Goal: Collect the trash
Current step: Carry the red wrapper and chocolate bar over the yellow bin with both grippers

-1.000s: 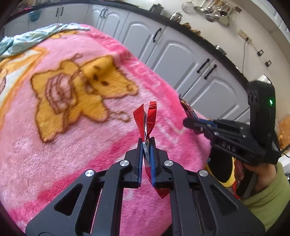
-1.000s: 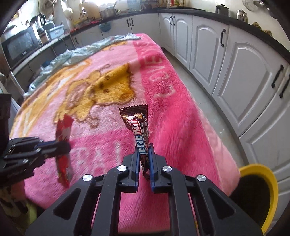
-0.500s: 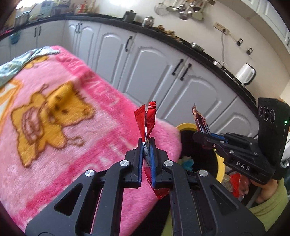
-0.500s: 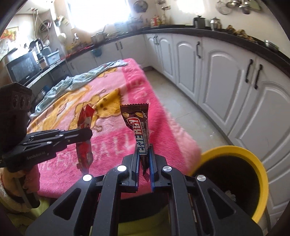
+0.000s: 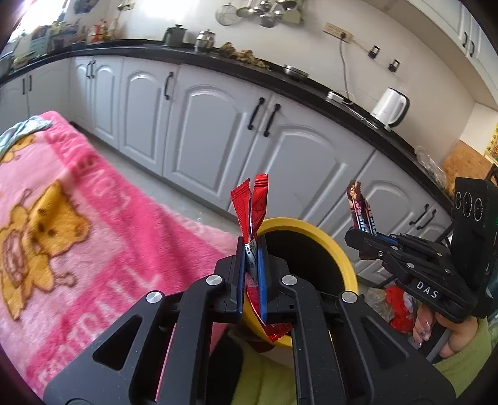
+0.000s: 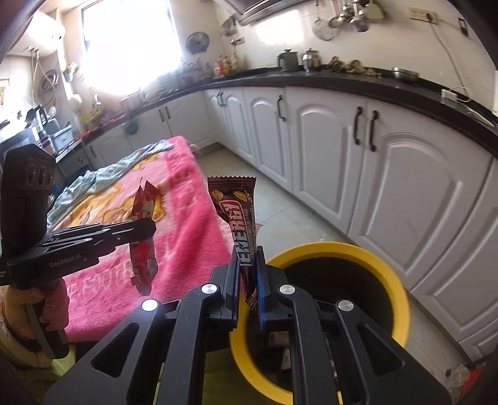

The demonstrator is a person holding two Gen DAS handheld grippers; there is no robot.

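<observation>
2 jaws clamped: left on red wrapper (image 5: 252, 199), right on brown wrapper (image 6: 239, 212), over yellow bin rim (image 6: 401, 299).

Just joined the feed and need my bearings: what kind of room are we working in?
A home kitchen, most likely: white cabinets under a black countertop, an electric kettle, and ladles and strainers hanging on the wall. A table under a pink blanket stands in the middle.

Gripper bodies are hiding the near rim of the yellow bin (image 6: 395, 280); the pink blanket (image 5: 93, 249) is blurring at lower left.
</observation>
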